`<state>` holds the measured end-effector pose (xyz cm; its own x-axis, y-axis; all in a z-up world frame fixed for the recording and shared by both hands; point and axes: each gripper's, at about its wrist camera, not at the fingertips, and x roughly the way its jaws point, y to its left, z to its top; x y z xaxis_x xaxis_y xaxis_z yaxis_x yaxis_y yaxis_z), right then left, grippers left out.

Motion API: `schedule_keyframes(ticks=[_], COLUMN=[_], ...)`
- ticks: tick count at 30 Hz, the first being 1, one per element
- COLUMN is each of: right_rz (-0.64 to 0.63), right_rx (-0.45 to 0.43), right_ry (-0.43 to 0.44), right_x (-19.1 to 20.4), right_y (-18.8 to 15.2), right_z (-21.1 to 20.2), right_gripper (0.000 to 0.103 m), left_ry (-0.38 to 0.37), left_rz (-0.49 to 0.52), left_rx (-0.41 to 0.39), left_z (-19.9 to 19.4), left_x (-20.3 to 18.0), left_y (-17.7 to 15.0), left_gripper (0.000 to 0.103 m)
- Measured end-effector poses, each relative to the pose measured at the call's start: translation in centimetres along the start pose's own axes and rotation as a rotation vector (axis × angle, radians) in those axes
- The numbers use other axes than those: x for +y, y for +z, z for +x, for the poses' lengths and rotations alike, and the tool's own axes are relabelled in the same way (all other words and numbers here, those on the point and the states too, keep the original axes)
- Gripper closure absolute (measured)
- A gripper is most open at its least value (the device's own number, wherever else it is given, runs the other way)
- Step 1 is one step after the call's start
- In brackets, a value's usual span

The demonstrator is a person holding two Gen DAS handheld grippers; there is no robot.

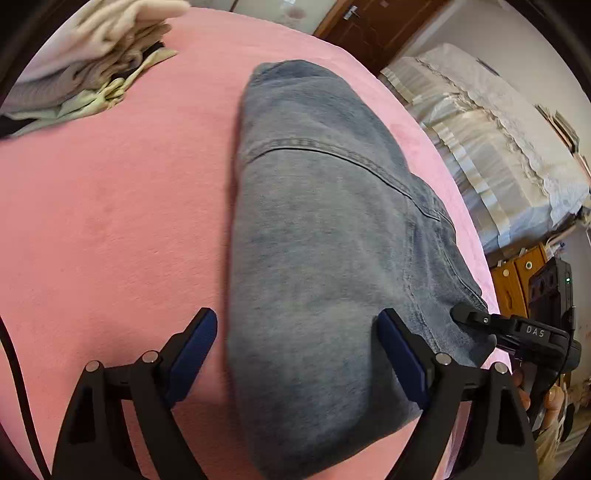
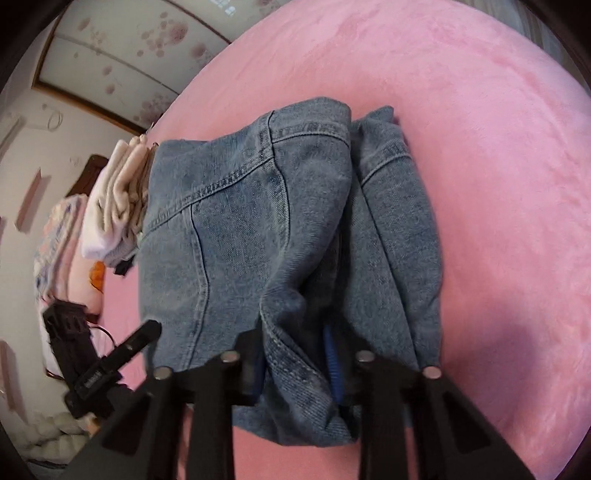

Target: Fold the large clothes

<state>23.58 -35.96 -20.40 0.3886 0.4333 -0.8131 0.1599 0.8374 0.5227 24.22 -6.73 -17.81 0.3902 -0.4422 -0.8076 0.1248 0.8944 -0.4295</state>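
Observation:
A blue denim garment [image 1: 314, 240] lies folded into a long bundle on the pink bed cover [image 1: 110, 221]. My left gripper [image 1: 297, 347] hovers over the bundle's near end with its jaws wide open. The blue pads [image 1: 195, 350] stand on either side of the cloth and are clear of it. In the right wrist view the same denim garment [image 2: 240, 221] shows seams and a second folded layer on the right. My right gripper [image 2: 295, 363] is shut on a raised fold at the near edge. It also shows in the left wrist view as the right gripper [image 1: 476, 321] at the denim's right edge.
A pile of pale folded clothes [image 1: 92, 55] sits at the bed's far corner, seen too as the pale pile [image 2: 118, 199]. Beyond the bed's right side stand a second bed with a white lace cover [image 1: 498, 147] and a wooden door [image 1: 369, 29].

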Motion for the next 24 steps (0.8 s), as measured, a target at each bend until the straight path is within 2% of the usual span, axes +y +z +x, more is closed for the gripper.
schedule_keyframes(ticks=[2,5,6,7,9,11,14,18,20,21,24], right_rz=[-0.041,-0.106,-0.092,-0.082,-0.038,-0.014,-0.022,-0.084,-0.076,-0.07,-0.123], right_rx=[-0.047,-0.209,-0.248,-0.257,-0.218,-0.181,-0.192,-0.196,-0.185,-0.19,-0.257], right_ry=[-0.02,-0.07,-0.087,-0.098,-0.117,-0.13,-0.163,-0.222,-0.226,-0.255,-0.324], right_x=[0.8,2.4,2.1,1.6,-0.5,-1.6,-1.5,-0.7,-0.5,-0.2,0.9], right_y=[-0.3,-1.2,-1.6,-1.8,-2.4,-2.9,-3.3,-3.1,-2.9,-2.8,-2.9], right_z=[-1.1,-4.7,-5.6,-5.8,-4.8,-3.1,-2.1,-1.7,-2.3,-3.0,-5.8], right_gripper=[0.087,0.09,0.09,0.09,0.091,0.091,0.089,0.079,0.075,0.069,0.065], left_ry=[0.009,-0.009,-0.016,-0.02,0.002,0.068,0.111,0.096,0.094,0.101,0.147], left_rz=[0.016,0.021,0.023,0.031,0.06,0.107,0.15,0.13,0.129,0.133,0.201], left_rx=[-0.005,-0.029,-0.035,-0.036,-0.03,-0.037,-0.073,-0.083,-0.079,-0.079,-0.13], left_z=[0.1,-0.2,-0.2,-0.1,0.4,1.2,1.3,1.1,0.5,0.0,-3.1], left_x=[-0.8,-2.3,-2.5,-2.8,-3.5,-4.2,-4.7,-4.1,-4.1,-4.2,-5.6], left_y=[-0.1,0.0,-0.1,-0.2,-0.6,-1.3,-1.8,-2.0,-1.8,-1.7,-1.2], left_gripper=[0.019,0.019,0.019,0.02,0.022,0.025,0.03,0.031,0.032,0.032,0.032])
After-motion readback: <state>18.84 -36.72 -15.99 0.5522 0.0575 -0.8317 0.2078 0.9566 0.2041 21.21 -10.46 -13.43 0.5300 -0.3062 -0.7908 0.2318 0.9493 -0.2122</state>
